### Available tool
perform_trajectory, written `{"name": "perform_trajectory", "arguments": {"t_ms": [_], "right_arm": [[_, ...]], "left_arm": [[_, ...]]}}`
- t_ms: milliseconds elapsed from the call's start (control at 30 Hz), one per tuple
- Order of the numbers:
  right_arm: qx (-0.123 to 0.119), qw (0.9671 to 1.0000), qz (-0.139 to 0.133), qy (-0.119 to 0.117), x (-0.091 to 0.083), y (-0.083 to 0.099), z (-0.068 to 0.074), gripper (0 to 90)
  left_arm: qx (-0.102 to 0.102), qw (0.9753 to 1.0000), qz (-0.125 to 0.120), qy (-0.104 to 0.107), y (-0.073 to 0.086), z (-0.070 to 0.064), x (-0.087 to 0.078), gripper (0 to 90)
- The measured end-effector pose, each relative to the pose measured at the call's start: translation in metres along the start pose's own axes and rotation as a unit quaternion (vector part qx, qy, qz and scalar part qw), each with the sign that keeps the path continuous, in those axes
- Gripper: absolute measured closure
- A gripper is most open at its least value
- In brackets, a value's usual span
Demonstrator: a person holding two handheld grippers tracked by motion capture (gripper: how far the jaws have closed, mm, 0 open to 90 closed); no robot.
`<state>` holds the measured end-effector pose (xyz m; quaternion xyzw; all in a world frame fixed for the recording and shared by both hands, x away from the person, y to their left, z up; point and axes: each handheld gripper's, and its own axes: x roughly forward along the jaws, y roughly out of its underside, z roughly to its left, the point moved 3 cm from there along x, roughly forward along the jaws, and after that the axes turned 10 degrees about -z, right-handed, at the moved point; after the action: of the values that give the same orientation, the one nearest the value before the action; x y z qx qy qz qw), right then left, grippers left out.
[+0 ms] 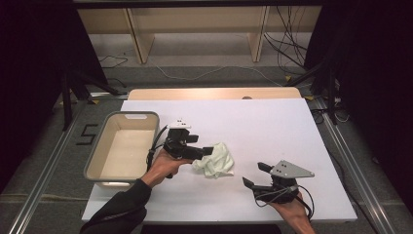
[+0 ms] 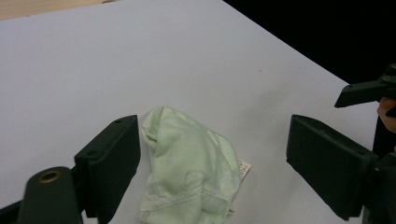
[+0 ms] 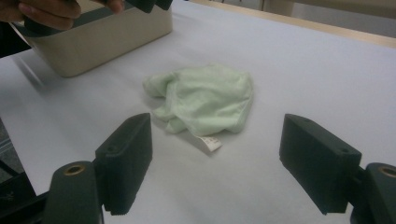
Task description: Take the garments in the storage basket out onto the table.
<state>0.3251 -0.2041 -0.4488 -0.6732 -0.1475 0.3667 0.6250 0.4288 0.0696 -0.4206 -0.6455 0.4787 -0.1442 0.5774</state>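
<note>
1. The surface (image 1: 272, 126) carries a beige bin (image 1: 100, 146) at my left, nothing in it.
2. My left gripper (image 2: 212, 163) hovers over the crumpled green cloth (image 2: 191, 168), fingers (image 2: 112, 158) spread wide, straddling it.
3. My right gripper (image 1: 257, 175) waits farther off, released, cloth ahead-left.

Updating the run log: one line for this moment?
left gripper: open, at green cloth | right gripper: open, apart | bin: empty
</note>
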Motion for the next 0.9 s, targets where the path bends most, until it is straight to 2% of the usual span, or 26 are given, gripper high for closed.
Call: {"name": "perform_trajectory", "arguments": {"t_ms": [267, 567, 633, 900], "right_arm": [[0.000, 1.0000, 0.000, 0.000, 0.000, 0.000, 0.000, 26.2], [0.002, 1.0000, -0.001, -0.002, 0.000, 0.000, 0.001, 26.2], [0.001, 1.0000, 0.000, -0.002, 0.000, 0.000, 0.001, 26.2], [0.000, 1.0000, -0.001, -0.002, 0.001, 0.000, 0.001, 26.2]], "left_arm": [[0.010, 0.9988, -0.048, 0.001, -0.001, -0.003, -0.016, 15.8], [0.046, 0.9966, -0.069, 0.004, 0.006, -0.007, -0.033, 14.8], [0.039, 0.9963, -0.077, 0.005, 0.008, -0.008, -0.035, 14.5], [0.036, 0.9948, -0.094, 0.009, 0.009, -0.010, -0.049, 13.4]]}}
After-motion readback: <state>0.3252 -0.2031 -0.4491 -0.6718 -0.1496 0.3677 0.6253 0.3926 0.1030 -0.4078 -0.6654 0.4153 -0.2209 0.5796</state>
